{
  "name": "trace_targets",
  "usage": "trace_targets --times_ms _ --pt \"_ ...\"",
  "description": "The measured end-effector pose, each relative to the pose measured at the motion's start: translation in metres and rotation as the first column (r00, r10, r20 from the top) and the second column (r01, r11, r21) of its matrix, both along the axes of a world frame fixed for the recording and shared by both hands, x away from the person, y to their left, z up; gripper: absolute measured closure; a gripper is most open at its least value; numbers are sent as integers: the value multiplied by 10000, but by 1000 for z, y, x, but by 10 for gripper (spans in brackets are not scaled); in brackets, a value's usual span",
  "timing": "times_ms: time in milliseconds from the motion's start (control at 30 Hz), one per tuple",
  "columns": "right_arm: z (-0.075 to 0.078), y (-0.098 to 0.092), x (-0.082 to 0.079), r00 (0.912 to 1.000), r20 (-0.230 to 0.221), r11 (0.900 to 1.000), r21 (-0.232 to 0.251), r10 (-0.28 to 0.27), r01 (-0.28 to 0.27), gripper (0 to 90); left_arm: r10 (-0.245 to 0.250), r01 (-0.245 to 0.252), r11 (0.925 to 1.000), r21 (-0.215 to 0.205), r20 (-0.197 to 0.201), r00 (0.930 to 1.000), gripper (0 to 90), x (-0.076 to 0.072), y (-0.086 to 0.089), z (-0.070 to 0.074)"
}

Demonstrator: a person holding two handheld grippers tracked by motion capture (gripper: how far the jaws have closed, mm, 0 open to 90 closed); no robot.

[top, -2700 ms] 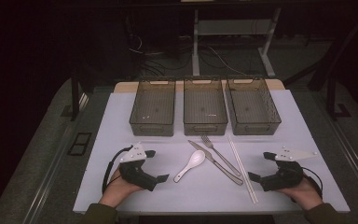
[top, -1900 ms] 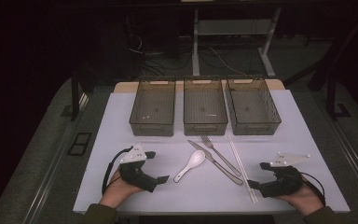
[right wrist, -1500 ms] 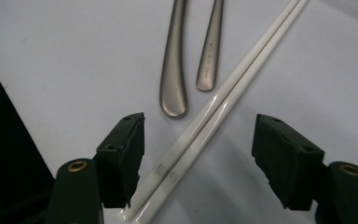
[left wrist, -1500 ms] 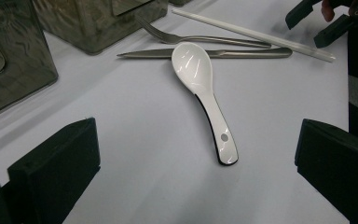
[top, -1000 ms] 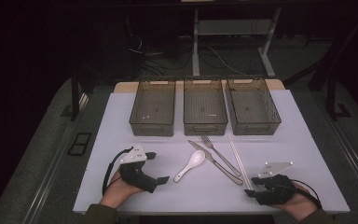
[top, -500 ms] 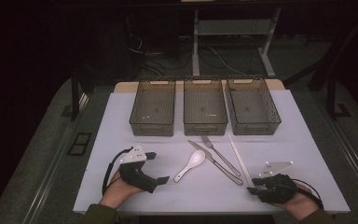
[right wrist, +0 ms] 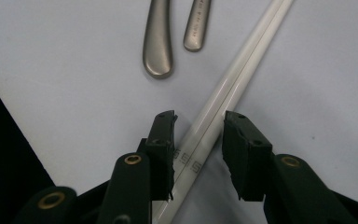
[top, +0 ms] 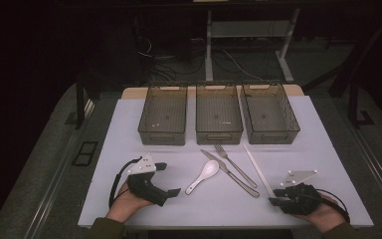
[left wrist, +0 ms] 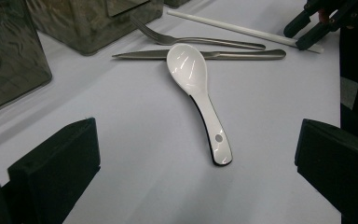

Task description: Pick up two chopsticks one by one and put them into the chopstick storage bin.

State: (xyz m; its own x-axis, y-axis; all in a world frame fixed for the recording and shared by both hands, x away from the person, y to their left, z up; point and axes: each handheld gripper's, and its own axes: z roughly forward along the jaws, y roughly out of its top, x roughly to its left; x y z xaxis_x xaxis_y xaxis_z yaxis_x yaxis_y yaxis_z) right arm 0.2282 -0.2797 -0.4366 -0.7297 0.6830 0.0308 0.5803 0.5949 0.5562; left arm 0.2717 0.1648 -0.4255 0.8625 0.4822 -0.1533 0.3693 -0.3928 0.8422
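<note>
right gripper (right wrist: pixel 198 123), jaws just closing yet narrowly clear of the white chopsticks (right wrist: pixel 223 88) lying on the table (top: pixel 328 149) by the knife (right wrist: pixel 157 42), should centre both sticks before pinching.

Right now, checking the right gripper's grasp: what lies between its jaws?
The white chopsticks lie between the right gripper's jaws, small gaps either side, in the right gripper view.
</note>
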Motion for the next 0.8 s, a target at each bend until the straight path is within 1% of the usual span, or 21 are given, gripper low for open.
trace_targets --times_ms 200,267,433,800 --pt "1 -5 1 9999 -41 9999 -58 -93 93 647 -18 18 10000 5 -2 10000 0 0 0 0" --pt "1 -7 2 10000 -50 10000 -87 -14 13 654 -23 23 10000 3 -8 10000 0 0 0 0" --pt "1 -10 3 9999 -112 10000 -79 -55 54 663 -39 39 10000 0 -3 10000 0 0 0 0" --pt "2 -26 8 9990 -212 9989 -261 -388 382 685 -90 90 10000 27 -11 10000 0 0 -1 0"
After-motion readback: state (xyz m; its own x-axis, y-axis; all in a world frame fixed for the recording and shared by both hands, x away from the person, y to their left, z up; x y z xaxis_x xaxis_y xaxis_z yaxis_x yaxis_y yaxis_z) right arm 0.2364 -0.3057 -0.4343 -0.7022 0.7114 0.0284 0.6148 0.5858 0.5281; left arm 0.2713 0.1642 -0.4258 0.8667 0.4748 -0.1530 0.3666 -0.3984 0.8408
